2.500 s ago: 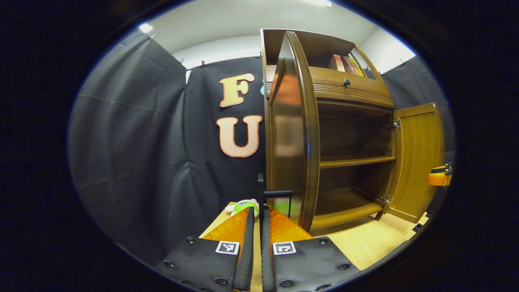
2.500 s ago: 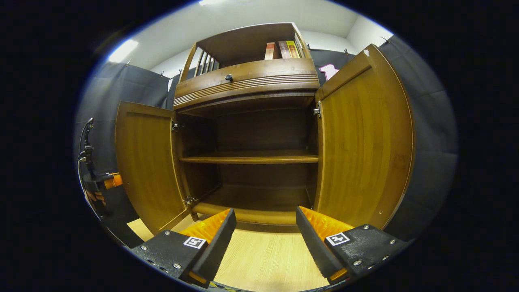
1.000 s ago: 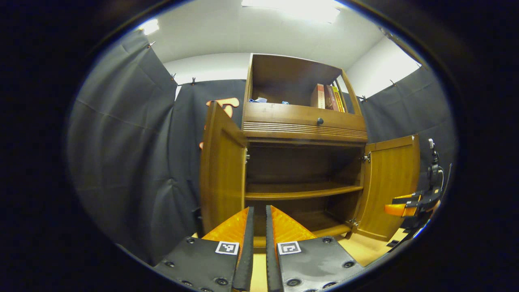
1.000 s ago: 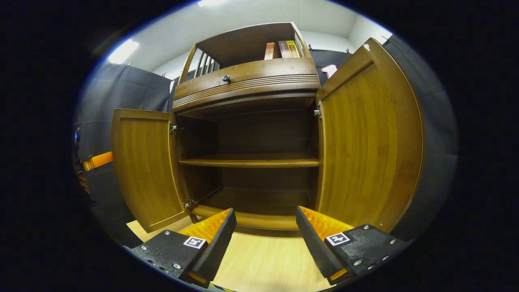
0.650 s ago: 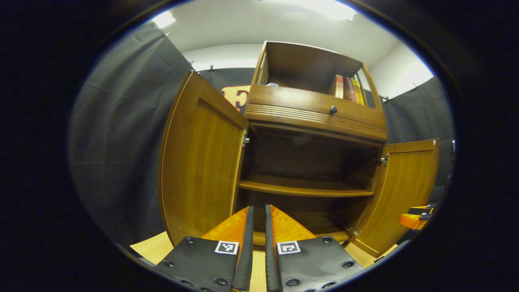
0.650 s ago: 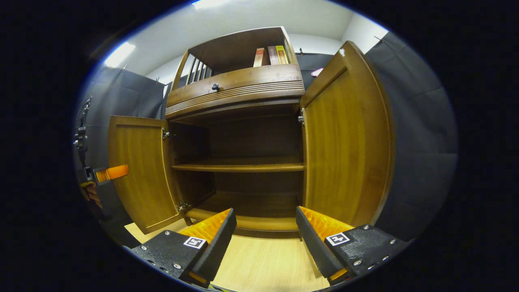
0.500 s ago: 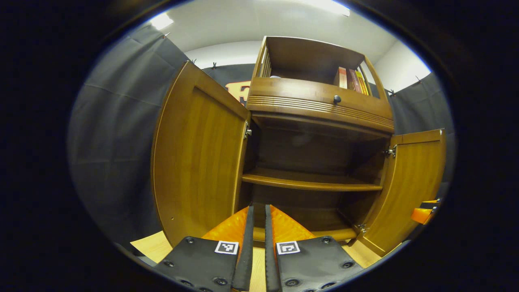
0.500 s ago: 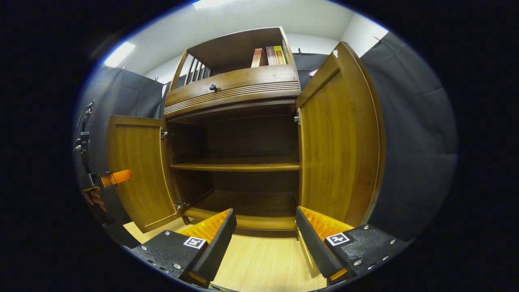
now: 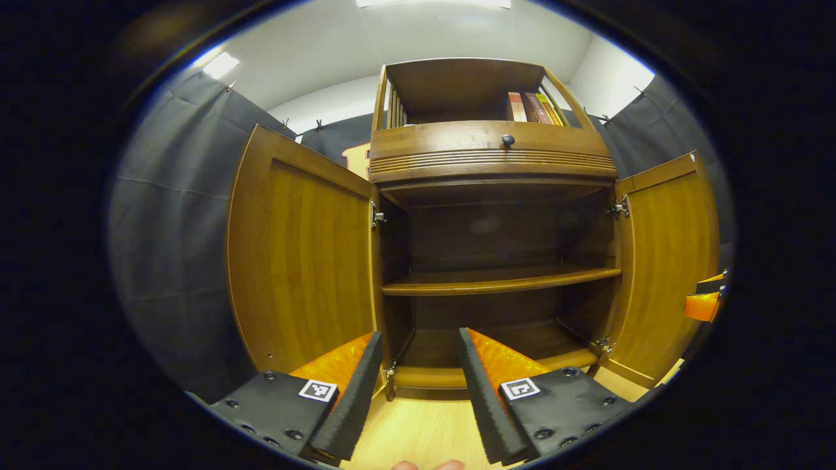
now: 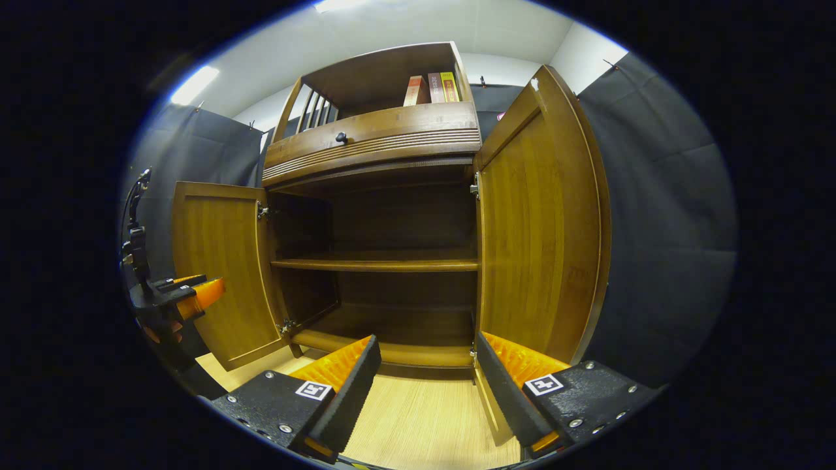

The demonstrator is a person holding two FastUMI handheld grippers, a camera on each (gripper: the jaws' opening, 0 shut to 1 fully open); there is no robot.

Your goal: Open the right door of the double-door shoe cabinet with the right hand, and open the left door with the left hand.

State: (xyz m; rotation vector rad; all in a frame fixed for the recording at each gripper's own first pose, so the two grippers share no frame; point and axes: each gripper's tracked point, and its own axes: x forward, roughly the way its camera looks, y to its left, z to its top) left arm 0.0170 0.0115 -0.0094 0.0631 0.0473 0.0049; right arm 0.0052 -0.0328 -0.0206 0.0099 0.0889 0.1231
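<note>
The brown wooden shoe cabinet [image 9: 490, 156] stands with both doors swung wide. In the left gripper view its left door [image 9: 300, 261] is at the left and its right door [image 9: 666, 261] at the right, inner faces showing. My left gripper [image 9: 415, 385] is open in front of the lower compartment and holds nothing. In the right gripper view the right door [image 10: 535, 235] stands close on the right and the left door [image 10: 222, 274] farther off. My right gripper [image 10: 424, 385] is open and empty. The left gripper [image 10: 189, 294] hangs beside the left door.
Inside, one shelf [image 9: 496, 281] spans the bare cabinet. A drawer with a dark knob [image 9: 507, 139] sits above the doors, and books [image 9: 532, 108] stand in the top niche. Light wooden flooring [image 10: 424, 418] lies before the cabinet. Black cloth walls [image 10: 653, 196] close in on both sides.
My left gripper went from shut to open and turned to face the cabinet squarely. Both doors have stayed wide open. The right gripper's view shifted a little.
</note>
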